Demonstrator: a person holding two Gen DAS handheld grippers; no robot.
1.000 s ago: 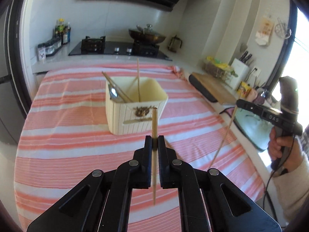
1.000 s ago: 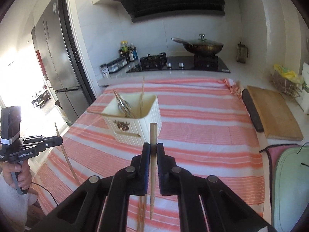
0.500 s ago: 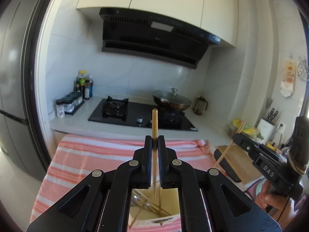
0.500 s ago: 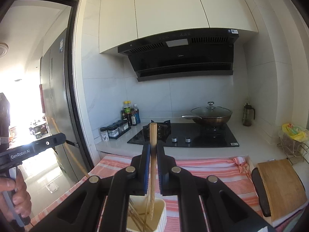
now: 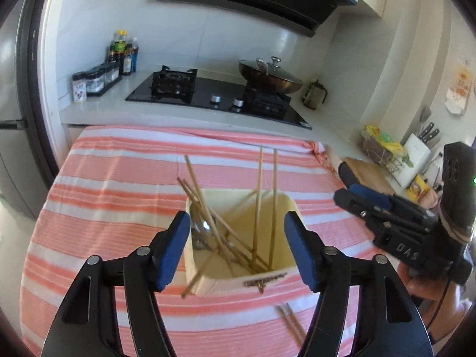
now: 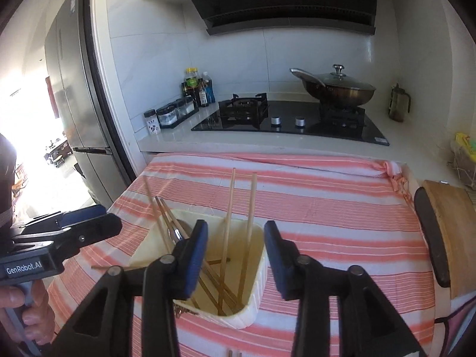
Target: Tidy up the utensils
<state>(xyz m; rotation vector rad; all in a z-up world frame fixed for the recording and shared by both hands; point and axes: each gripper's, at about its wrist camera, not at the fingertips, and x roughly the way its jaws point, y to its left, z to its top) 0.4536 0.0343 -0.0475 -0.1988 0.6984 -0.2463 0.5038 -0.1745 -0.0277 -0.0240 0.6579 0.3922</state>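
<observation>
Above the cream holder (image 5: pixel 238 270), your left gripper (image 5: pixel 236 248) and right gripper (image 6: pixel 235 253) are standing spread, having just been opening with nothing between them; chopsticks (image 5: pixel 257 205) are resting inside, while two loose chopsticks (image 5: pixel 290 321) are lying before it, waiting

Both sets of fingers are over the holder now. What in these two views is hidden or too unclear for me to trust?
- Spoon in the holder: left view, chopsticks cross it; right view, the finger covers its bowl.
- Blurred chopstick at the holder's front rim, left view: cannot tell whether it is inside.
- Loose chopsticks on the cloth: left view, finger hides their near ends; right view, the bottom edge cuts them off.
</observation>
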